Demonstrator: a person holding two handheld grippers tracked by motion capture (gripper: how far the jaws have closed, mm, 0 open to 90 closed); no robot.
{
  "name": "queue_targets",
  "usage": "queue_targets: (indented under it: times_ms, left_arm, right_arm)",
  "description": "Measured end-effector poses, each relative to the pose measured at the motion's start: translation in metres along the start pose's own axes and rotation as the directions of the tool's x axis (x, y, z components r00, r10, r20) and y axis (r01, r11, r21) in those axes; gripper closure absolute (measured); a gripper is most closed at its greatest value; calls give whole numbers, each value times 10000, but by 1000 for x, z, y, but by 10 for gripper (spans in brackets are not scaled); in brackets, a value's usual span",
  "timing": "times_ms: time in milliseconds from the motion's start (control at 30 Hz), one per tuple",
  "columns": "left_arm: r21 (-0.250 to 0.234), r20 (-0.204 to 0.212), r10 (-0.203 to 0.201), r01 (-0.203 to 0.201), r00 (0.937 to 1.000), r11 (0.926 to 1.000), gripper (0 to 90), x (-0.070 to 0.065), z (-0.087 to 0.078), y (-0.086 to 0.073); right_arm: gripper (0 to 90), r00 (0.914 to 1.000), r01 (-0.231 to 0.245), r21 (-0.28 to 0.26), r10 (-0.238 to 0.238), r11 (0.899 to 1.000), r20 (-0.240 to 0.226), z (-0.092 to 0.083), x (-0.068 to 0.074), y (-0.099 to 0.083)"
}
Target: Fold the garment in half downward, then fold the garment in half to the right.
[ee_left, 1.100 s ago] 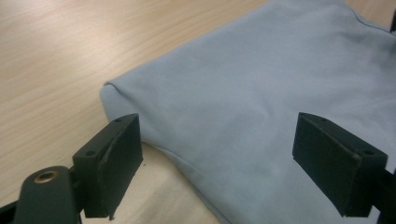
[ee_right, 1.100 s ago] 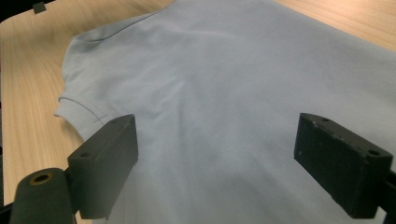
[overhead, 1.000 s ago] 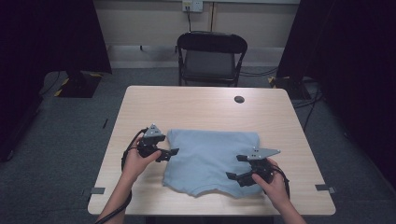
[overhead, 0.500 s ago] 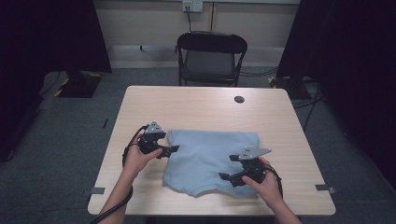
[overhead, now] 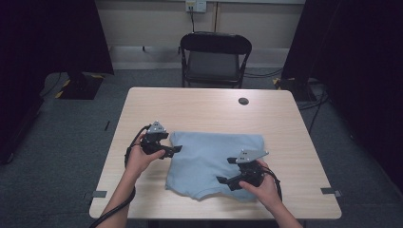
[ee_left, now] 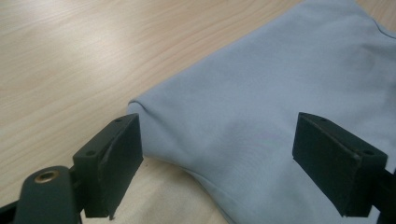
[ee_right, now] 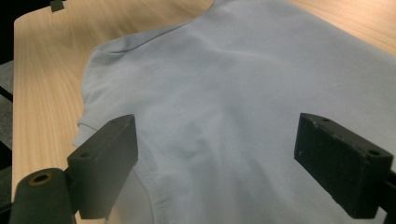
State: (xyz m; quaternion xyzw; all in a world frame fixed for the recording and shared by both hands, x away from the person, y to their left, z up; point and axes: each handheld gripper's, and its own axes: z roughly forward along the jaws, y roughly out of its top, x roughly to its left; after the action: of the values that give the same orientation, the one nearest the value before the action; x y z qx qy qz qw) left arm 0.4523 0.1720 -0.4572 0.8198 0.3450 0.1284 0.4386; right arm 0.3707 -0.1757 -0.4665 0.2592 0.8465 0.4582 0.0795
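Room: dark floor around; a black folding chair (overhead: pixel 215 57) stands at the upper middle of the high view, behind the surface.
Surface: light wood surface (overhead: pixel 204 107), in the middle of the high view; its far half is bare except for a small black disc (overhead: pixel 243 101) near the upper right.
Shirt: a light blue shirt (overhead: pixel 209 159), folded, lies flat on the near half of the surface, a little right of the middle. Its long axis seems to run left to right in the high view; the near edge is uneven and curved.
Left tool: the left tool (overhead: pixel 174 150) sits at the left edge of the shirt, at its upper left corner. In the left gripper view this corner (ee_left: pixel 140 105) lies just in front of the jaws, and the cloth runs away to the upper right. The jaws are spread wide and pinch nothing.
Right tool: the right tool (overhead: pixel 223 171) hovers over the lower right part of the shirt and points to the left of the frame. In the right gripper view the cloth lies under and ahead of it. The jaws are also spread wide, with nothing between the pads.
Key relation: the left tool is nearer to an edge, so I judge that it can take the corner with a short move to the right; the right tool is over the middle of the cloth and must first find the near hem (ee_right: pixel 156 191).
Risk: a pinch may take only the top layer.
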Motion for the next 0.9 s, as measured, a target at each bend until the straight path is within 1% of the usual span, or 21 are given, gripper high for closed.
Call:
queue_targets:
  times_ms: [100, 300, 500, 600, 700, 900]
  left_arm:
    - [-61, -18, -70, 70, 10000, 10000, 156, 1, 0, 2]
    - [-43, -37, 40, -40, 10000, 10000, 156, 2, -2, 5]
    - [-25, -80, -42, 42, 10000, 10000, 156, 5, -3, 7]
    - [-59, -103, -219, 219, 9997, 9997, 156, 7, -3, 7]
    - [-80, -106, -210, 209, 9997, 9997, 156, 9, -4, 7]
    - [-29, -152, -188, 188, 9997, 9998, 156, 10, -4, 9]
  right_arm:
    - [127, 10000, -10, 88, 10, 10000, 1, 3, 2, 1]
    - [126, 9999, 76, 84, -76, 9999, -92, 7, 6, 3]
    - [126, 9992, 266, 23, -266, 9996, -286, 12, 11, 10]
    - [126, 9989, 339, 92, -336, 9994, -336, 17, 14, 12]
    - [125, 9984, 413, 142, -407, 9990, -400, 21, 16, 13]
    - [125, 9980, 413, 73, -409, 9991, -483, 23, 19, 15]
